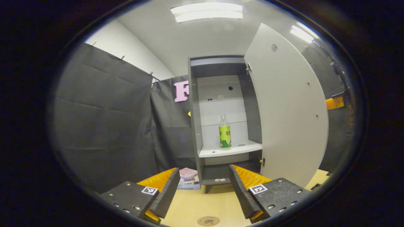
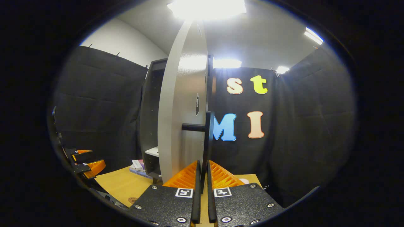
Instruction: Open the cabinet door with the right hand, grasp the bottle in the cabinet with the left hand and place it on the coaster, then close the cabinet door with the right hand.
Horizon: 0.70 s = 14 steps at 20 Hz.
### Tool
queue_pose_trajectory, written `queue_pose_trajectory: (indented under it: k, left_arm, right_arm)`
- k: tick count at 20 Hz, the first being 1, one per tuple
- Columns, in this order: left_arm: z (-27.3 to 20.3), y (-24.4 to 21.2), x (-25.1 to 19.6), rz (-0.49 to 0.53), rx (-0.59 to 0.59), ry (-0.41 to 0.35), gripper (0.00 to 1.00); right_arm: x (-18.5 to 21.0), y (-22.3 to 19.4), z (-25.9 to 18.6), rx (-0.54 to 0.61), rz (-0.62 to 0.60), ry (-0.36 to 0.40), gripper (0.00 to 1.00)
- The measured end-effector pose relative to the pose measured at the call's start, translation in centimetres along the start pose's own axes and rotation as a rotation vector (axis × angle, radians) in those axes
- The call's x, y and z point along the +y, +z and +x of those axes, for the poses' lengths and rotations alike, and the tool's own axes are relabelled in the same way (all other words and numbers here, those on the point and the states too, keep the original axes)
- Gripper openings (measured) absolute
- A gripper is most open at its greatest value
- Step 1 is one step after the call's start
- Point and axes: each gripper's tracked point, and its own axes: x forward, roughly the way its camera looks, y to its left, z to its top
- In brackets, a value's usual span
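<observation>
Open cabinet door (image 1: pixel 284 107), bottle (image 1: pixel 224 132) reachable

Green-labelled clear bottle (image 1: pixel 224 132); pale grey cabinet door (image 1: pixel 284 107); dark grey cabinet (image 1: pixel 194 119); tan table (image 1: pixel 195 205).

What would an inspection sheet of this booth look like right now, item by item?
Surface: bare wooden table.
Job's things: bottle upright on the cabinet shelf; cabinet door swung wide open; coaster on the table near the left hand-held gripper.
Clutter: stack of books beside the cabinet's foot.
Grippers: left hand-held gripper open, short of the cabinet, aimed at the bottle; right hand-held gripper nearly closed around the door handle, though actual contact is unclear.
Cables: nothing seen.
Surroundings: black cloth wall, ceiling lights.
</observation>
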Motion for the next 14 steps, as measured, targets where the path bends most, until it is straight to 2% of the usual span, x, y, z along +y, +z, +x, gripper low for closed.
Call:
queue_pose_trajectory:
  k: [3, 4, 5, 6, 7, 8, 9, 10, 11, 12, 14]
  left_arm:
    - [0.4, -0.1, -1.0, -0.022, 0.015, -0.009, 0.85]
    - [0.5, -0.2, -1.0, -0.026, 0.021, -0.019, 0.84]
    - [0.9, -0.1, -1.2, -0.028, 0.023, -0.029, 0.88]
    - [1.6, 0.2, -1.6, -0.031, 0.025, -0.040, 0.92]
    - [2.6, 0.4, -1.9, -0.037, 0.024, -0.047, 0.88]
    - [3.8, 0.5, -2.2, -0.046, 0.023, -0.055, 0.88]
    - [4.8, 0.6, -2.4, -0.051, 0.023, -0.064, 0.87]
    - [5.9, 0.7, -2.5, -0.053, 0.024, -0.077, 0.86]
    - [7.0, 0.9, -2.8, -0.052, 0.024, -0.094, 0.84]
    - [8.3, 1.1, -3.0, -0.050, 0.021, -0.111, 0.92]
    - [11.4, 1.4, -3.7, -0.063, 0.017, -0.145, 0.93]
  right_arm:
    - [0.7, -0.7, -1.3, -0.001, -0.039, 0.009, 0.10]
    - [0.4, -0.6, -1.8, -0.016, -0.062, -0.005, 0.12]
    - [-0.5, -0.8, -2.1, -0.023, -0.077, -0.033, 0.17]
    - [-1.3, -1.2, -2.9, -0.027, -0.082, -0.066, 0.36]
    - [-1.9, -1.7, -3.6, -0.034, -0.075, -0.092, 0.48]
    - [-2.6, -2.3, -4.3, -0.038, -0.063, -0.121, 0.83]
    - [-3.4, -2.8, -4.7, -0.041, -0.053, -0.149, 0.90]
    - [-4.3, -3.2, -5.3, -0.043, -0.043, -0.184, 0.96]
    - [-4.9, -3.8, -5.8, -0.040, -0.034, -0.221, 0.96]
    - [-5.6, -4.3, -6.3, -0.029, -0.023, -0.255, 0.95]
    - [-7.1, -5.3, -7.0, -0.001, 0.000, -0.323, 0.96]
